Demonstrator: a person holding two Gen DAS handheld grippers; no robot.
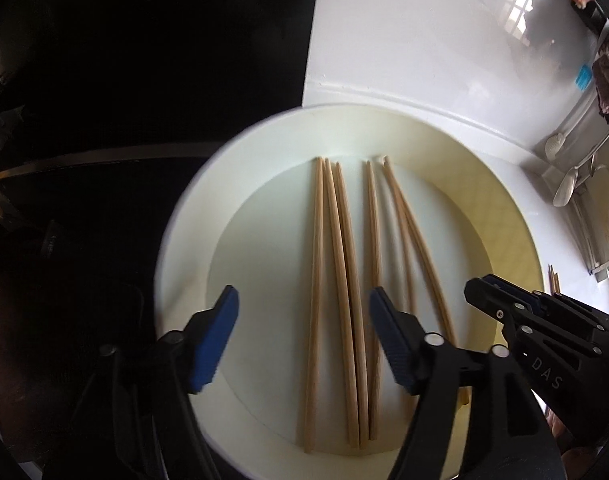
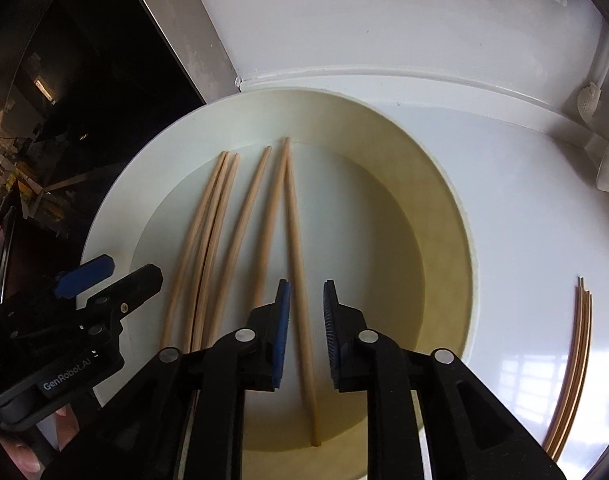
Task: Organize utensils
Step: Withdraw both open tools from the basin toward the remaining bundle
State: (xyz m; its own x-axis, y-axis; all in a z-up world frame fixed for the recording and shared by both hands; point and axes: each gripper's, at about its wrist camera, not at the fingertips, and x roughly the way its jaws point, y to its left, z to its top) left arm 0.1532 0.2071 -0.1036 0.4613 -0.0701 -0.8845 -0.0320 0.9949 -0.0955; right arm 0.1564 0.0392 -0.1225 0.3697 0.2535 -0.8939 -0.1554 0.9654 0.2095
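Chopsticks (image 1: pixel 346 300) in plate (image 1: pixel 176 248), under spread left claw (image 1: pixel 304 344)

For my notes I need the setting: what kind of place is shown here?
Probably a home kitchen counter: wooden chopsticks lie in a white plate on a glossy white worktop, with white spoons beside it.

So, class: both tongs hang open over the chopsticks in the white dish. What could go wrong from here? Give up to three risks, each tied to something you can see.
1. The left tongs straddle three close-lying chopsticks, so closing may pinch several together.
2. The right tongs bracket one chopstick that crosses its neighbour near the far tips; lifting may drag the neighbour.
3. The two tongs work side by side over the dish and could collide.
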